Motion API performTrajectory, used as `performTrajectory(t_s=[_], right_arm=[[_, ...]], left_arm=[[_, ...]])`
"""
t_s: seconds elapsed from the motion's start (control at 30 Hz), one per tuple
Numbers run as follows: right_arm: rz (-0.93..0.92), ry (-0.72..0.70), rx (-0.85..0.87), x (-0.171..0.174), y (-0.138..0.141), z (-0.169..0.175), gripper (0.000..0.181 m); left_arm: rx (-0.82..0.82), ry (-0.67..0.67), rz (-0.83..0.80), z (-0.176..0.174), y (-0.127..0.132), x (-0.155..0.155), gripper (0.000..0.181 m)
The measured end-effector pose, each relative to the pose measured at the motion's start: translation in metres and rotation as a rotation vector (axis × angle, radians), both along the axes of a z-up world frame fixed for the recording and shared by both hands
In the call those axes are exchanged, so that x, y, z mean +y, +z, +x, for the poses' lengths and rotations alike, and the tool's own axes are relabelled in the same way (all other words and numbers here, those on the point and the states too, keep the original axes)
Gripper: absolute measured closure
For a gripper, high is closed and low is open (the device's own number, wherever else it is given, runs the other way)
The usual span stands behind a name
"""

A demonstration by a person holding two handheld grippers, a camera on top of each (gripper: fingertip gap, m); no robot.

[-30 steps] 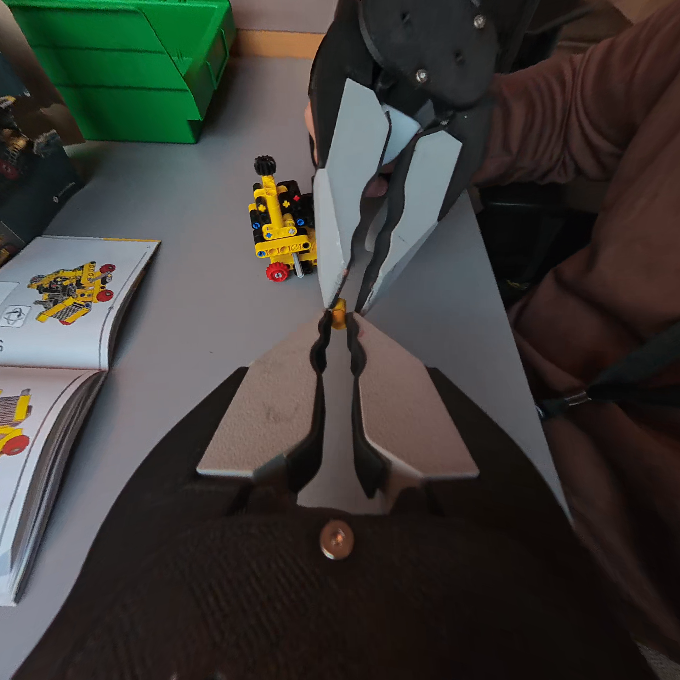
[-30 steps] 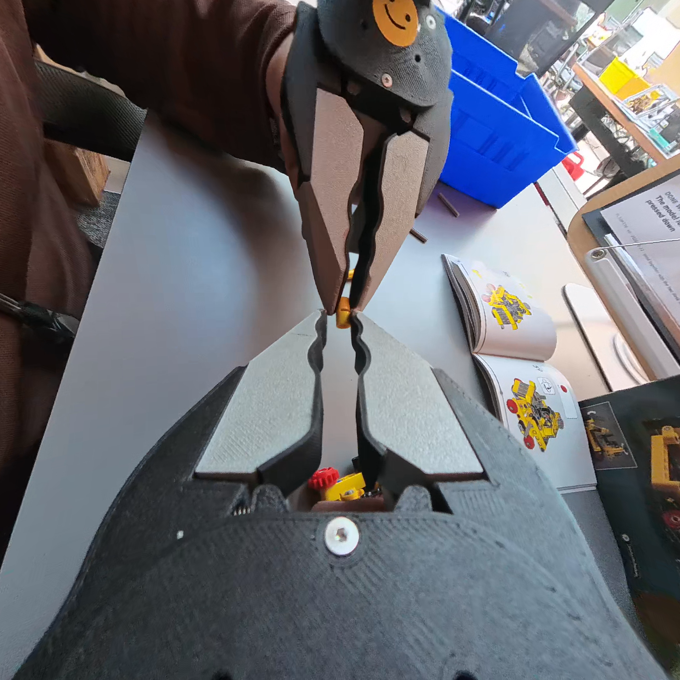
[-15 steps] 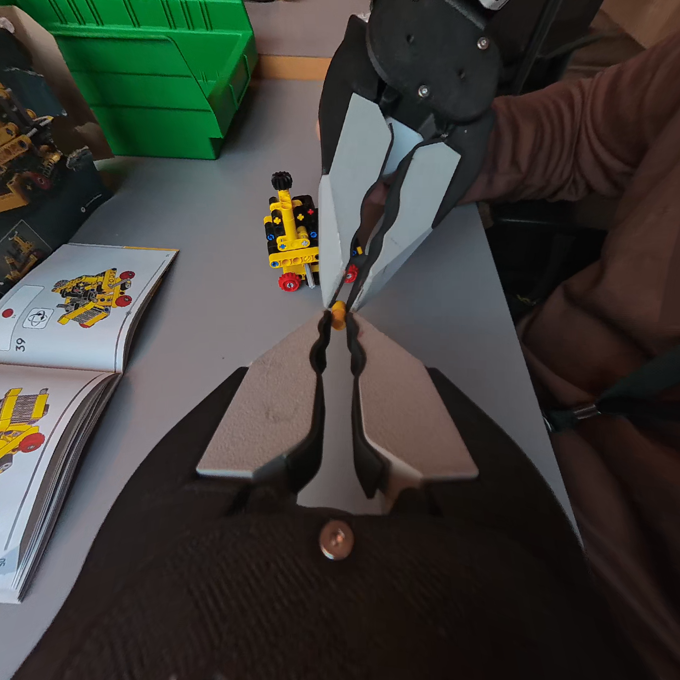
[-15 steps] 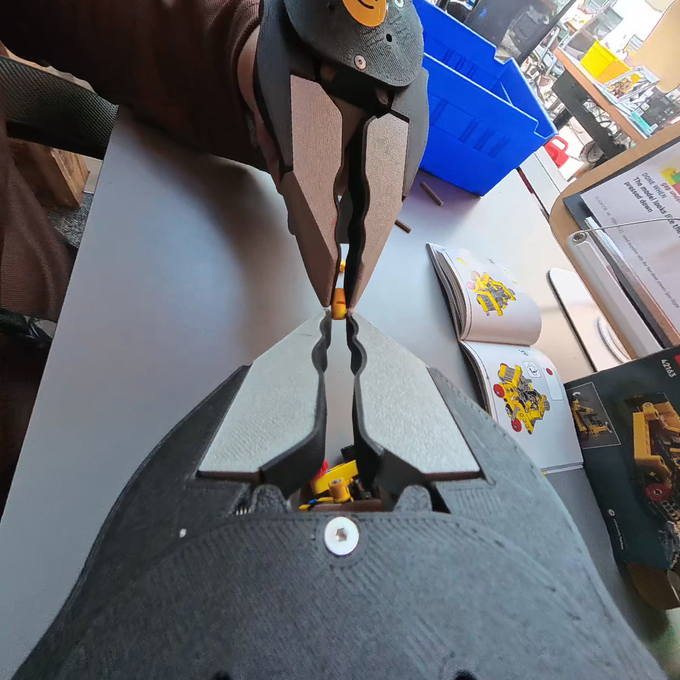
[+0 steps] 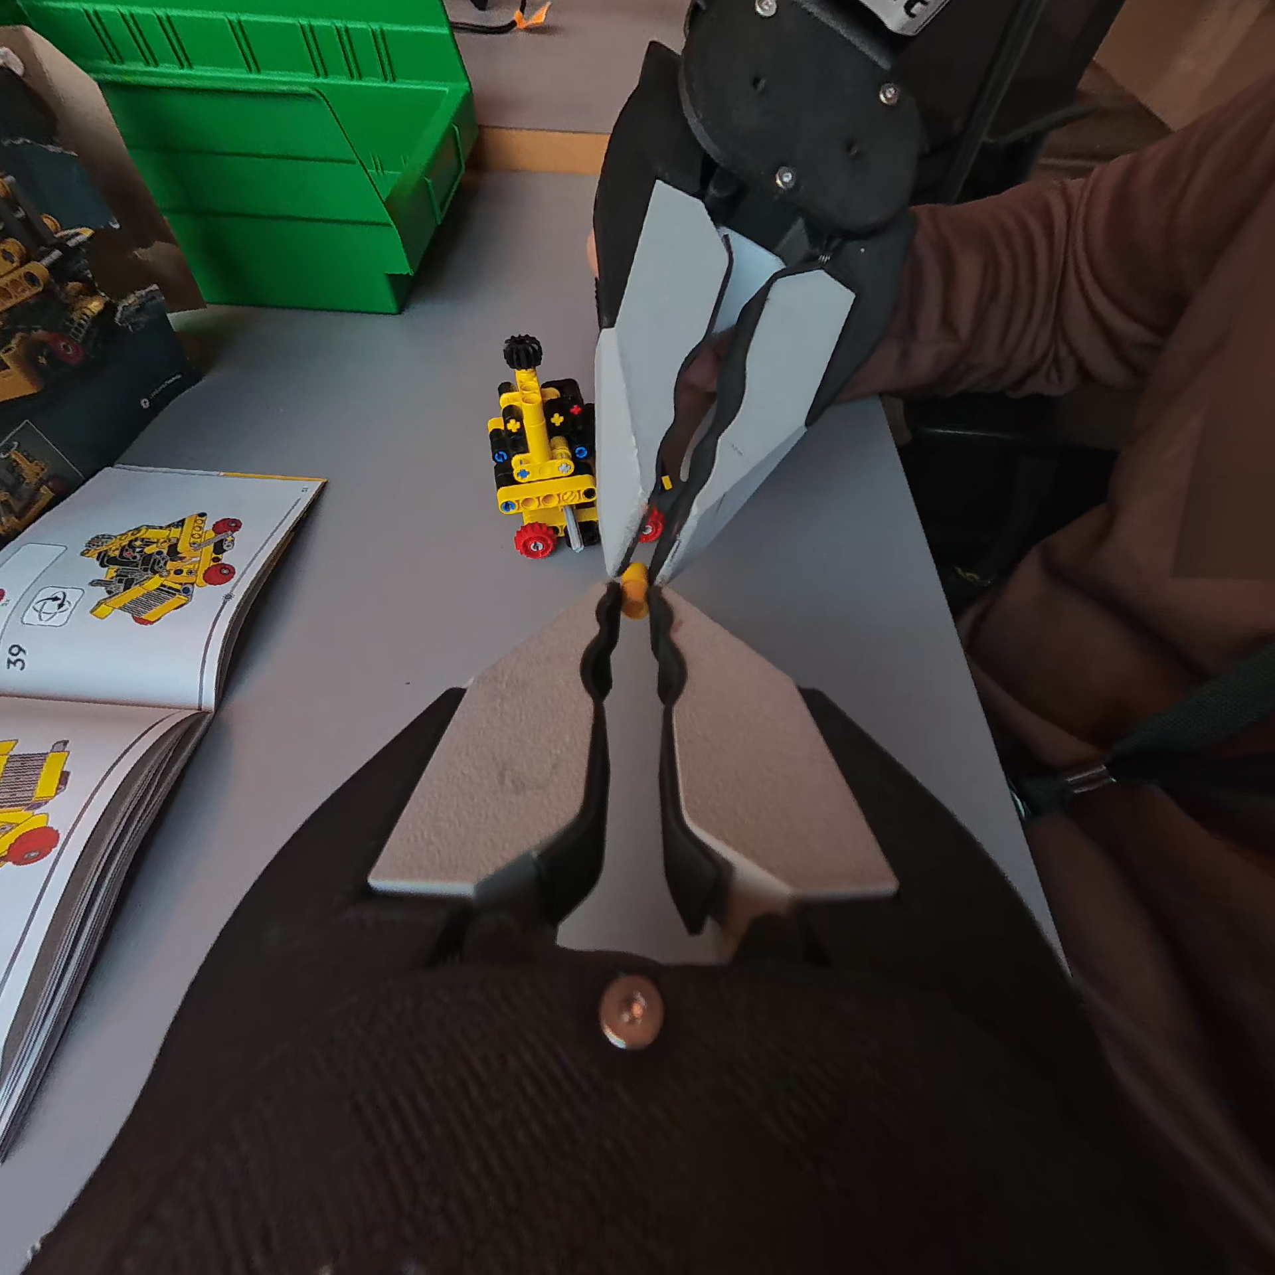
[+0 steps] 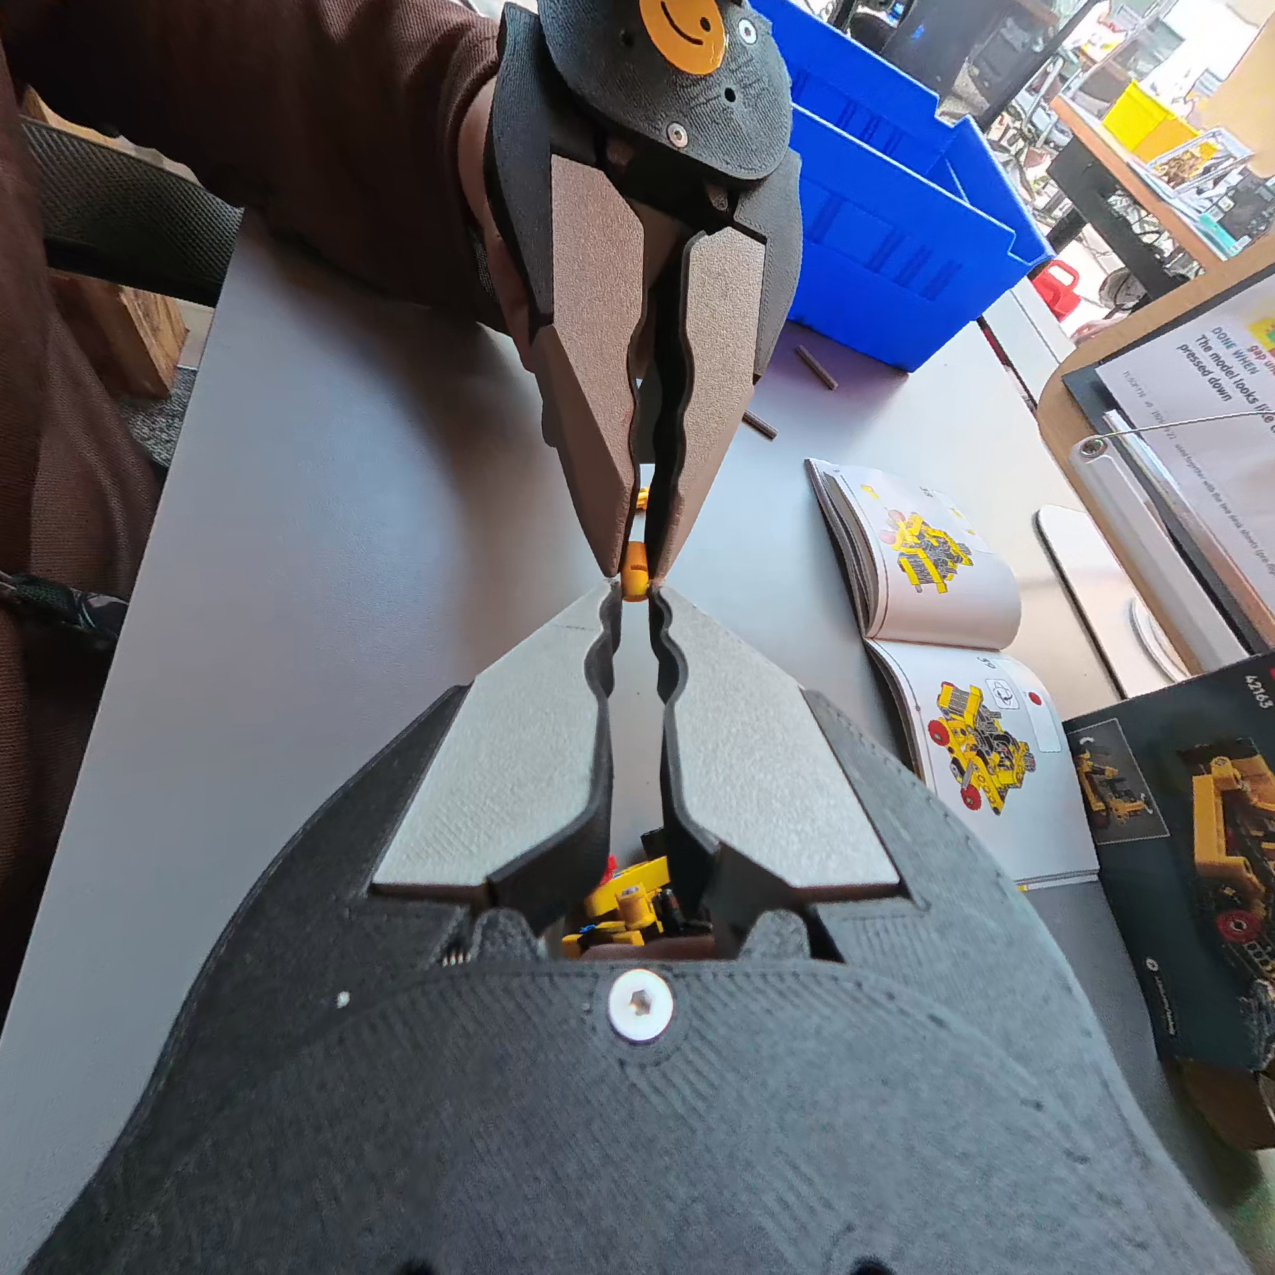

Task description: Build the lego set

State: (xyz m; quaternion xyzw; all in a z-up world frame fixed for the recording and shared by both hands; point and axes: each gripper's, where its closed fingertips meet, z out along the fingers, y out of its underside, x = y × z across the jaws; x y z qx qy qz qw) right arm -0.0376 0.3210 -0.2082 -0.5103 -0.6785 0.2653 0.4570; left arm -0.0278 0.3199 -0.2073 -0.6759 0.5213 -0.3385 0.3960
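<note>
A small orange Lego piece (image 5: 633, 595) hangs above the grey table (image 5: 386, 428), pinched from both ends. My left gripper (image 5: 632, 604) is shut on its near end. My right gripper (image 5: 635, 571) comes from the opposite side, tip to tip, and is shut on the far end. In the right wrist view the piece (image 6: 635, 566) sits between the left gripper (image 6: 635, 571) and the right gripper (image 6: 630, 599). The partly built yellow and black model (image 5: 541, 469) with red wheels stands on the table just behind the right fingers; it also shows under the right gripper (image 6: 621, 904).
An open instruction booklet (image 5: 138, 586) lies to the left, with the set's dark box (image 5: 62, 324) and a green bin (image 5: 276, 172) behind it. A blue bin (image 6: 897, 228) and two brown pins (image 6: 759, 424) lie beyond the left gripper. A person's brown sleeve (image 5: 1069, 290) is on the right. Both grippers' tips are close together, under 4 cm apart.
Both grippers have stayed pinched on the orange piece. The joined pair has shifted a little over the table, so the right fingers now overlap the model's right side.
</note>
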Motion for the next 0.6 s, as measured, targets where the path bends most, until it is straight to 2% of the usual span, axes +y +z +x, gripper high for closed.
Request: performTrajectory(t_s=[0.6], right_arm=[[0.024, 0.015, 0.001, -0.0013, 0.0011, 0.0020, 0.177]], left_arm=[[-0.017, -0.007, -0.003, 0.0015, 0.0022, -0.0021, 0.176]])
